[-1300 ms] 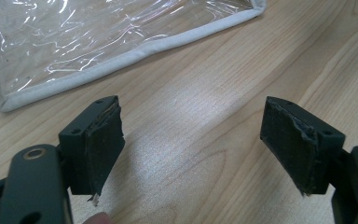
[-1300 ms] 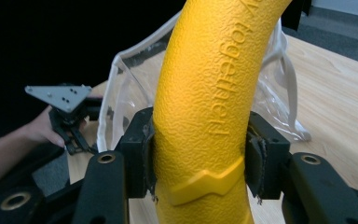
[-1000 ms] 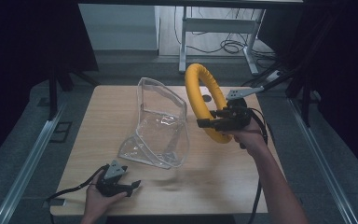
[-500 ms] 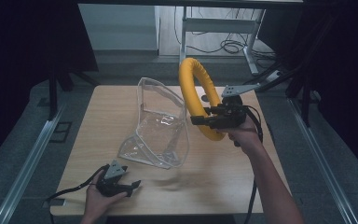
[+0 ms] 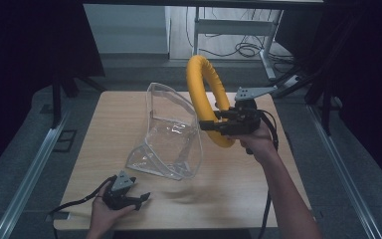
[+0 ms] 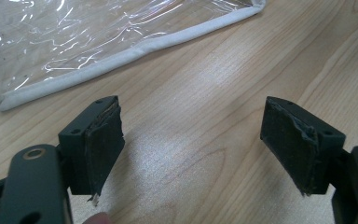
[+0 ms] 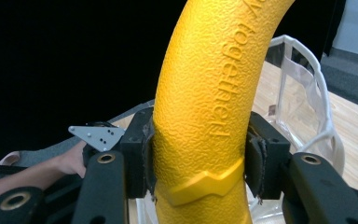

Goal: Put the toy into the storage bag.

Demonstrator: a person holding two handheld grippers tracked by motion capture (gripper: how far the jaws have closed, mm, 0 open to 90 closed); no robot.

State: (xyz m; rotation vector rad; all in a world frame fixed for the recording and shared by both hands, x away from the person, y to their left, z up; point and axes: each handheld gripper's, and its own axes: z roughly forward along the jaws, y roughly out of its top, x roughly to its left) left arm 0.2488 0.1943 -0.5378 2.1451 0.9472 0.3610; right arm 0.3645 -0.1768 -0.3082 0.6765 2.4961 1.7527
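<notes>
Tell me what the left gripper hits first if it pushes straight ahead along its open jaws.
Likely the clear plastic bag: past the open left gripper lies bare table, then the bag's white-piped bottom edge. It would probably meet that edge first, though depth is uncertain.

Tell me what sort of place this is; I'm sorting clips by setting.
Probably a lab or recording workspace: a light wooden table inside dark curtains, loose cables on the floor beyond it, and metal rails running alongside.

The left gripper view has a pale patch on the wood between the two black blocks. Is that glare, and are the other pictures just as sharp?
Left gripper view: yes, a soft sheen on the table, and the clear bag glints. Right gripper view: the yellow ring is crisp up close, against a black background. High view: dim and soft, surroundings dark.
</notes>
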